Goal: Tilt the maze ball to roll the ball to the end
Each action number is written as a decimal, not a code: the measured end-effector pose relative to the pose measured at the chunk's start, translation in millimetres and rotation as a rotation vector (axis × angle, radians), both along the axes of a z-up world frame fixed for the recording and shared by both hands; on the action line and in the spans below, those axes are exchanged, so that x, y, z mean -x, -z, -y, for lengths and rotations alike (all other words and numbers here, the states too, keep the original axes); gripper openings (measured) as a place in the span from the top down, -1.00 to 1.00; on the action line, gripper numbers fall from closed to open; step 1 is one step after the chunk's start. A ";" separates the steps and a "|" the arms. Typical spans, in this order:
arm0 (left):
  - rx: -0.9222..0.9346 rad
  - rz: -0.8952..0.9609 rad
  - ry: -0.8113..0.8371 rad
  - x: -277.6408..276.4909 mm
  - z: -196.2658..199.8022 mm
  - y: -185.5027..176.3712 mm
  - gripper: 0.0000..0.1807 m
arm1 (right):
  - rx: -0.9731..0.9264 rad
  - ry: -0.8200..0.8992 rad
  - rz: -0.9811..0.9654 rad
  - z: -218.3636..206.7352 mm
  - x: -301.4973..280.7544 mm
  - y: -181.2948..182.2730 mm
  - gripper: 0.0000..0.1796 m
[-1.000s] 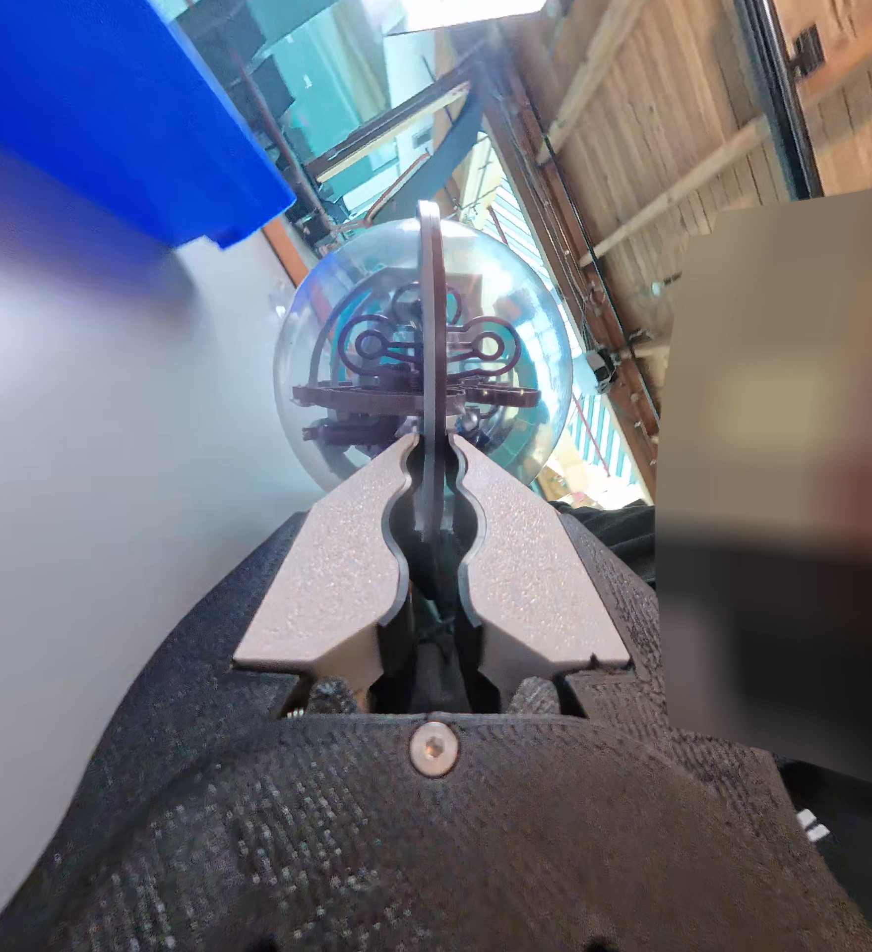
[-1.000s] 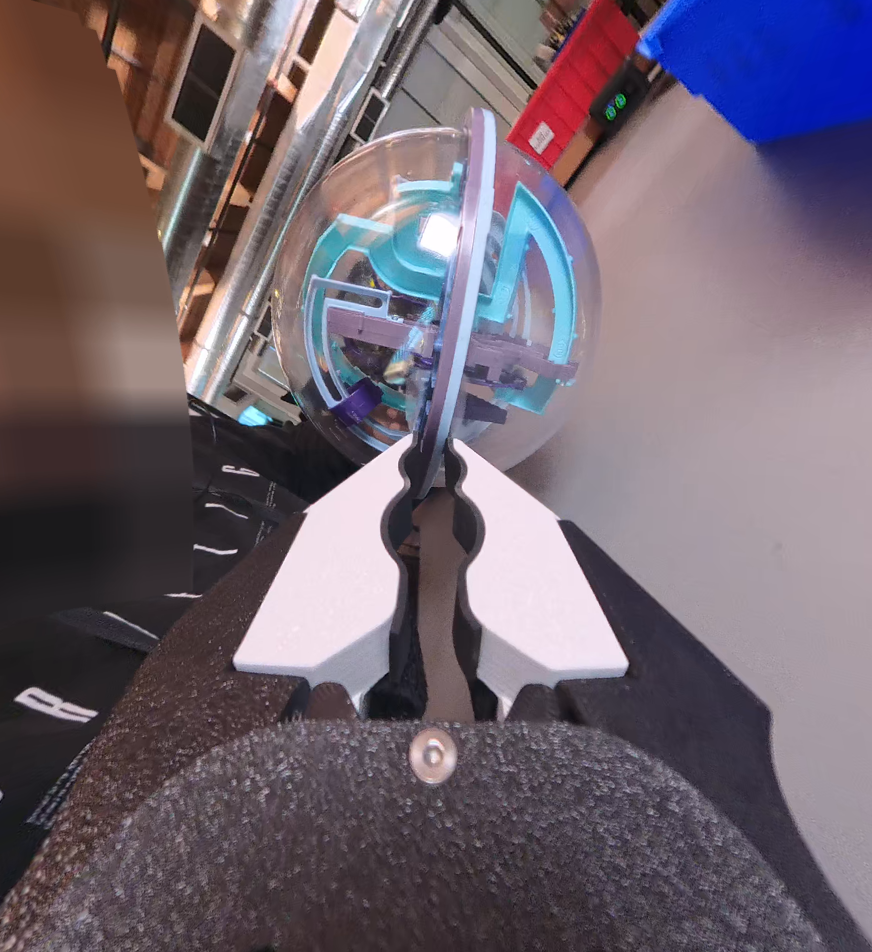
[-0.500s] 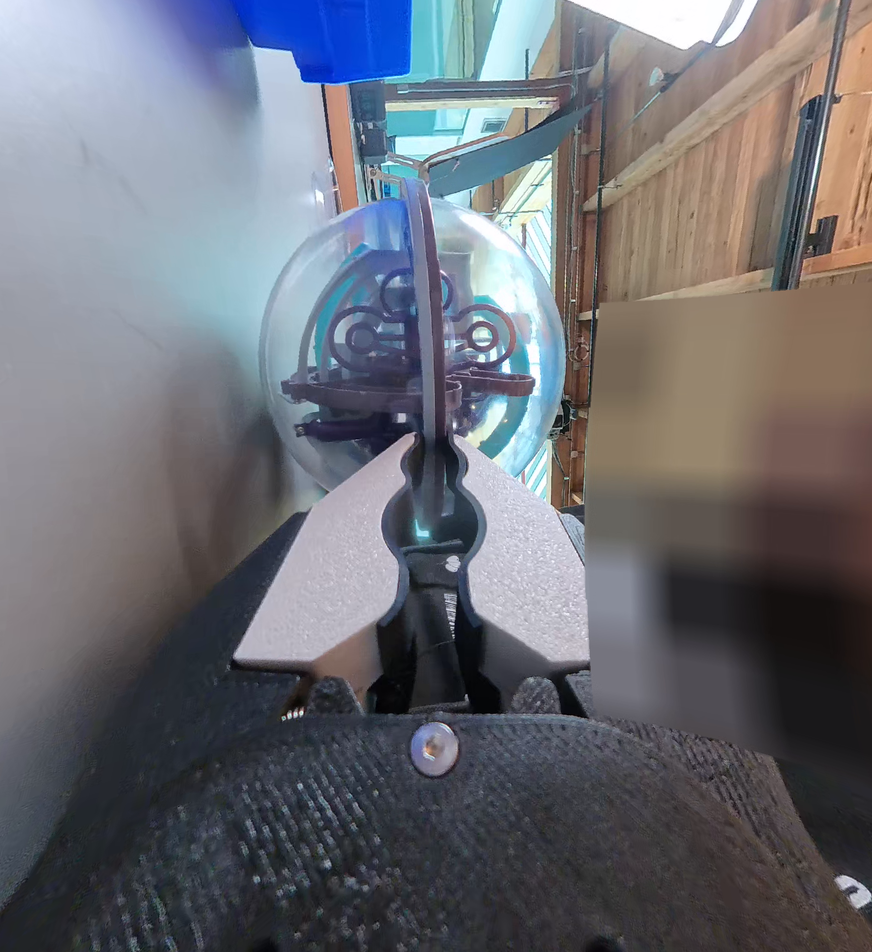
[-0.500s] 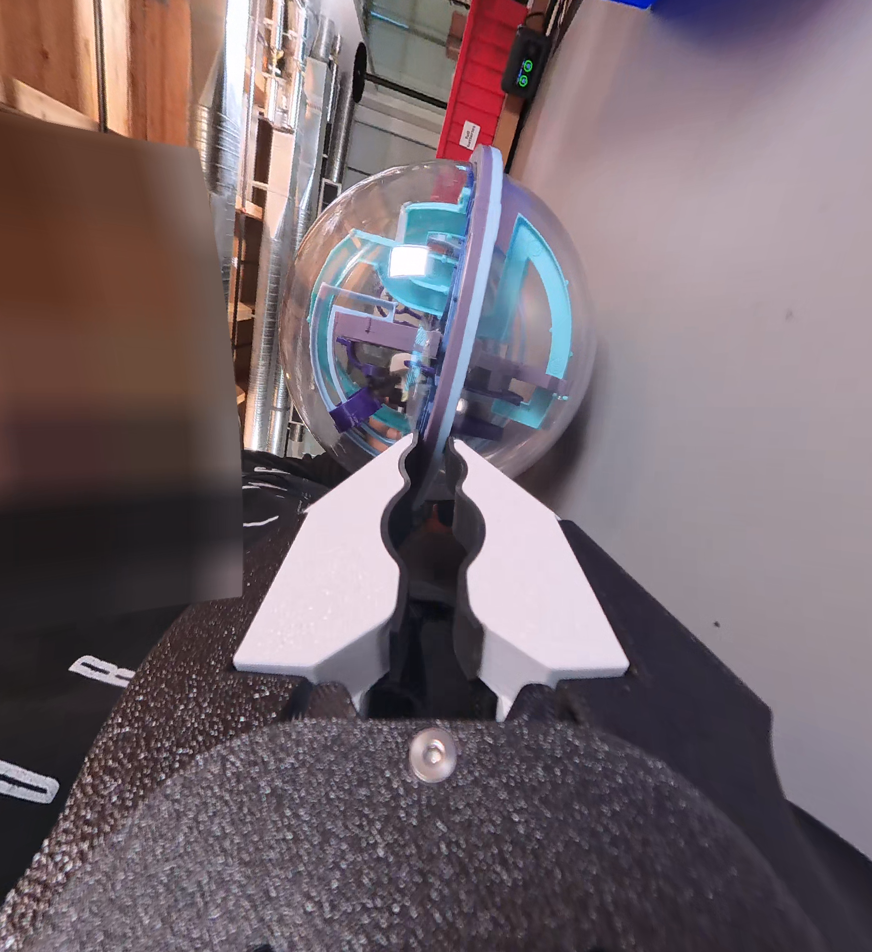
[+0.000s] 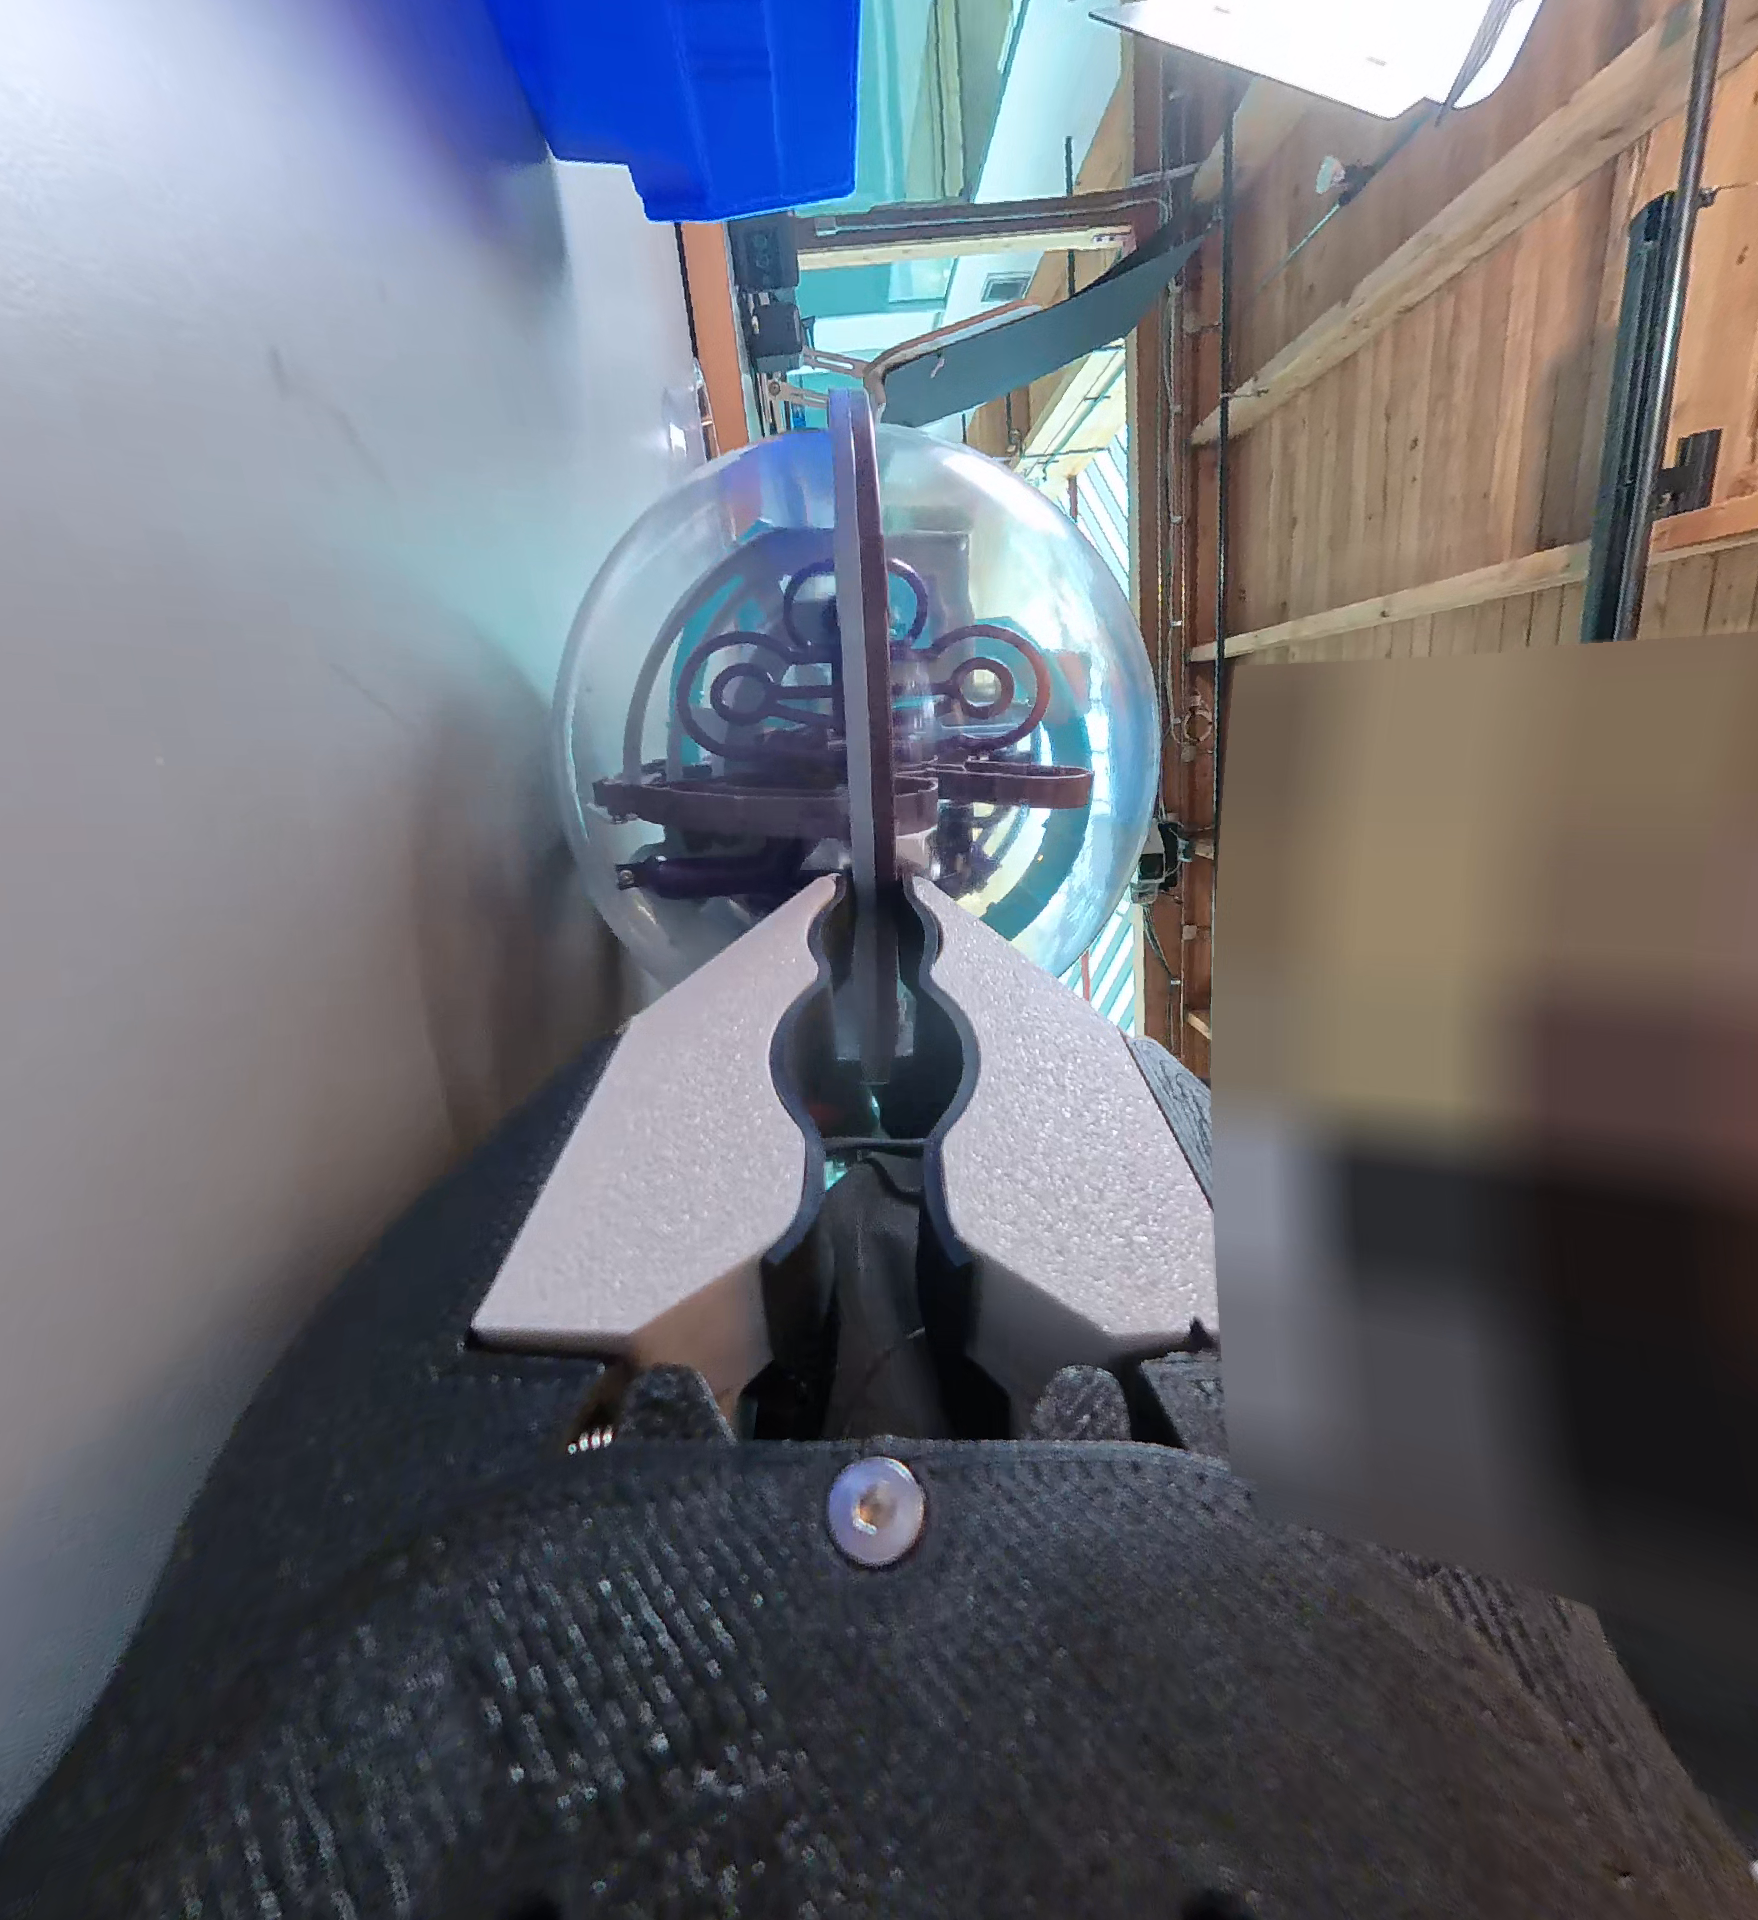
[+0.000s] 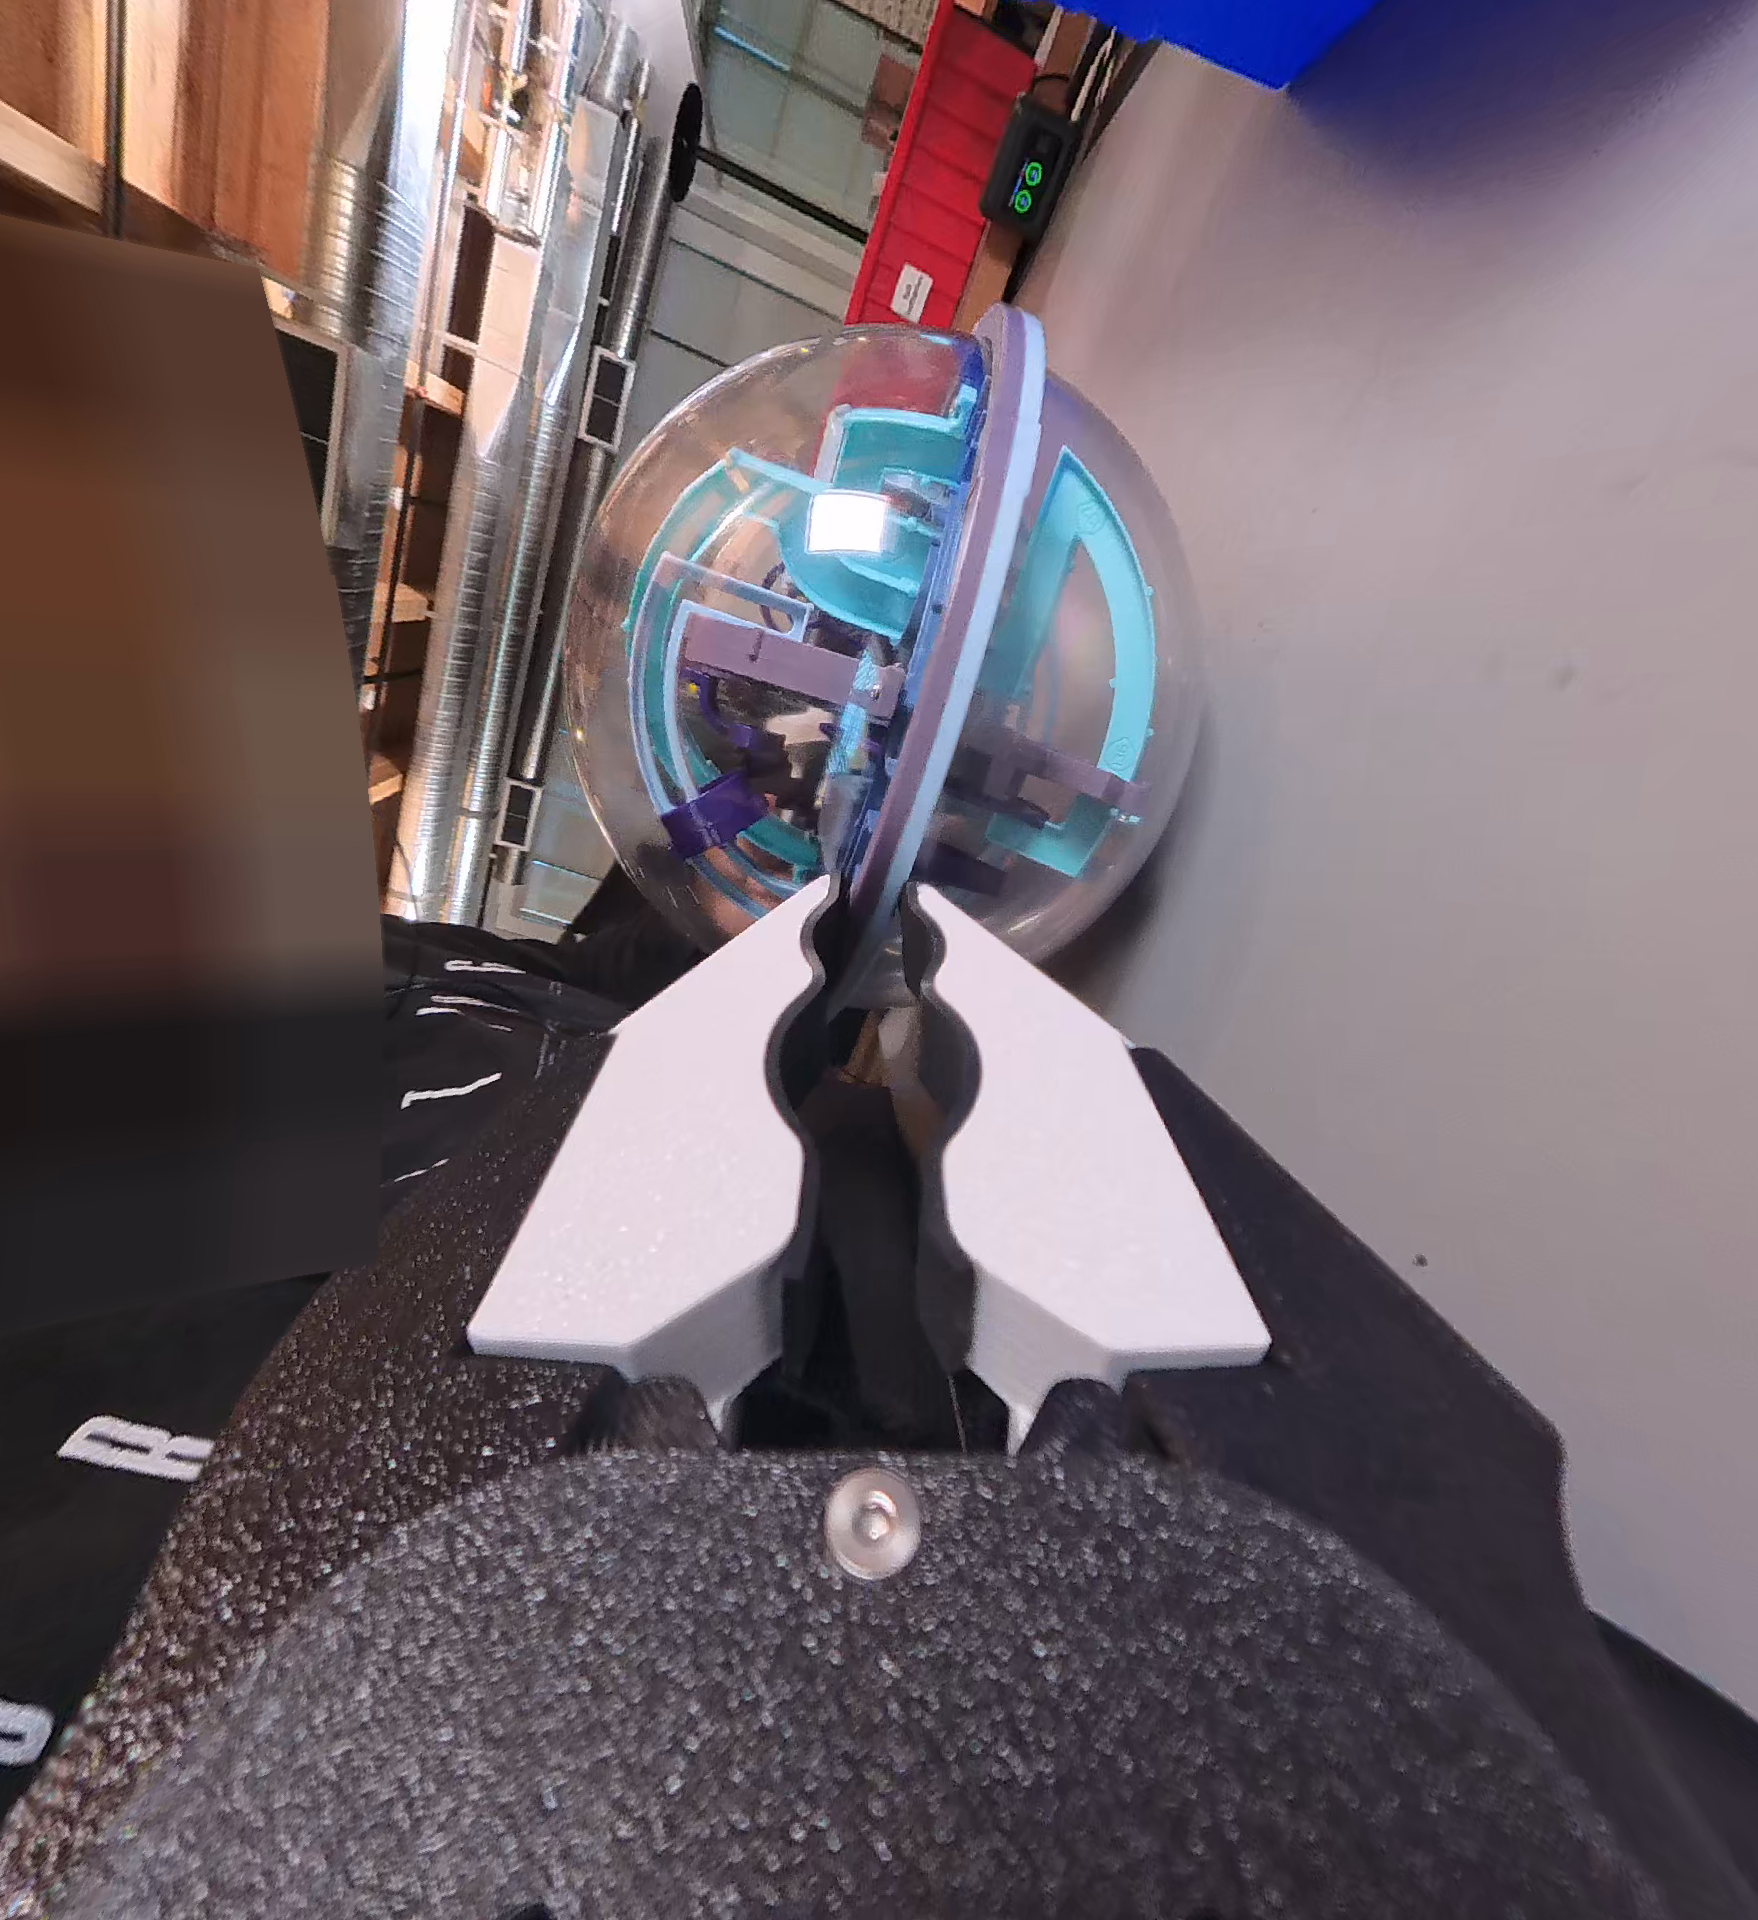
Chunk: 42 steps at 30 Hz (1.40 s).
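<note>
The maze ball (image 5: pixel 750 675) is a clear sphere with purple and teal tracks inside and a flat grey rim ring around its middle. My left gripper (image 5: pixel 870 894) is shut on the rim ring and holds the ball off the grey table (image 5: pixel 179 623). In the right wrist view the maze ball (image 6: pixel 729 665) shows teal tracks, and my right gripper (image 6: pixel 870 899) is shut on the rim ring at the opposite side. Both views are rolled so the table stands like a wall. I cannot make out the small ball inside.
A blue bin (image 5: pixel 688 94) stands on the table beyond the ball and shows in the right wrist view (image 6: pixel 1270 26) too. A red bin (image 6: pixel 927 187) and a small black device with green lights (image 6: pixel 1029 177) stand at the table's far edge. A person's dark clothing (image 6: pixel 179 1299) is close by.
Both grippers have rolled with the ball over the last second, so the table has swung to nearly vertical in both views. The grip on the rim has stayed the same.
</note>
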<state>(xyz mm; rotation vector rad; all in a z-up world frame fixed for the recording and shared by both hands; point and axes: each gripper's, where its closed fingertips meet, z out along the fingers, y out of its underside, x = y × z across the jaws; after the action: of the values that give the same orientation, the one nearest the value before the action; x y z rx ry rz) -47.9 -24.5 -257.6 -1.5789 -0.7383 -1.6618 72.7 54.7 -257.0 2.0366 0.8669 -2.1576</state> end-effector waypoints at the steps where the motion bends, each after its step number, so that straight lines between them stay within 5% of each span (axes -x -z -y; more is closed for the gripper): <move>1: -0.003 -0.002 -0.009 0.6 -0.6 -0.4 0.93 | -0.022 0.011 0.001 0.2 -0.2 0.3 0.90; 10: -0.005 -0.014 -0.084 -2.2 -0.7 -1.2 0.93 | -0.456 0.093 0.086 24.4 -11.4 9.7 0.60; 16: -0.009 -0.008 -0.113 -13.2 0.5 -0.7 0.93 | -0.278 0.112 0.082 59.9 -8.3 13.8 0.69; 28: -0.056 -0.040 -0.110 -33.3 11.6 1.9 0.93 | -0.086 0.166 0.012 53.6 -8.3 7.8 0.90; 35: -0.244 -0.448 -0.171 -3.2 20.6 -33.1 0.70 | -0.001 0.143 0.029 39.7 -16.6 1.5 0.93; 42: -0.623 -1.033 -0.037 15.8 -22.2 -57.4 0.10 | 0.041 0.119 0.064 21.9 -19.3 2.1 0.93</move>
<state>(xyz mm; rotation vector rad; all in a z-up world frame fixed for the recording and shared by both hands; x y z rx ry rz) -63.8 -2.3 -200.2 -1.6223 0.2672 -0.7129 92.0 32.7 -259.1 2.1761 0.7059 -2.1352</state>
